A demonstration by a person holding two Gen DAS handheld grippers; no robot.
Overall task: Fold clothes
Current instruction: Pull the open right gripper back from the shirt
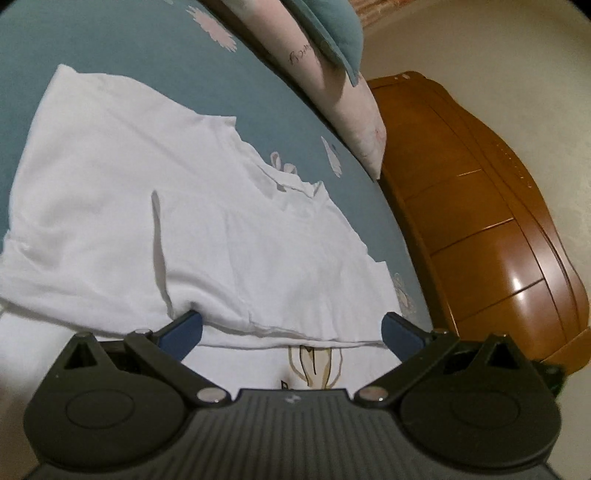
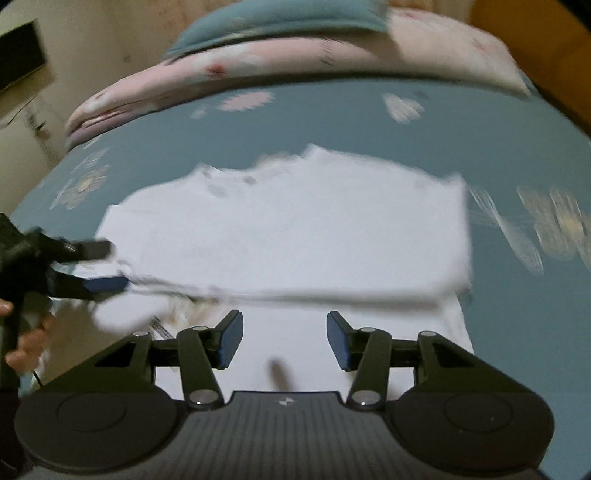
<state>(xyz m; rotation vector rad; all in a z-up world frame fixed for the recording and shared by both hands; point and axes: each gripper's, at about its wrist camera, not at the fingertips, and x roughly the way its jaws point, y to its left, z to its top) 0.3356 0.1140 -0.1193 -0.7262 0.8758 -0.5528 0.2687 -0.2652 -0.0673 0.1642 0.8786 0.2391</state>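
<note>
A white T-shirt [image 1: 155, 206] lies on the blue flowered bed sheet [image 1: 110, 40], its top half folded over the lower part. A tan printed figure [image 1: 316, 365] peeks out under the fold edge. My left gripper [image 1: 291, 328] is open wide, its blue pads either side of that fold edge, low over the cloth. The blurred right wrist view shows the same shirt [image 2: 295, 229], with the left gripper [image 2: 107, 266] at its left corner, jaws apart. My right gripper [image 2: 284, 339] is open above the shirt's lower layer, holding nothing.
A rolled pink quilt [image 1: 343, 92] and a teal pillow [image 1: 332, 26] lie along the far side of the bed. A glossy wooden headboard [image 1: 480, 206] stands at the right. A person's hand [image 2: 26, 343] holds the left gripper's handle.
</note>
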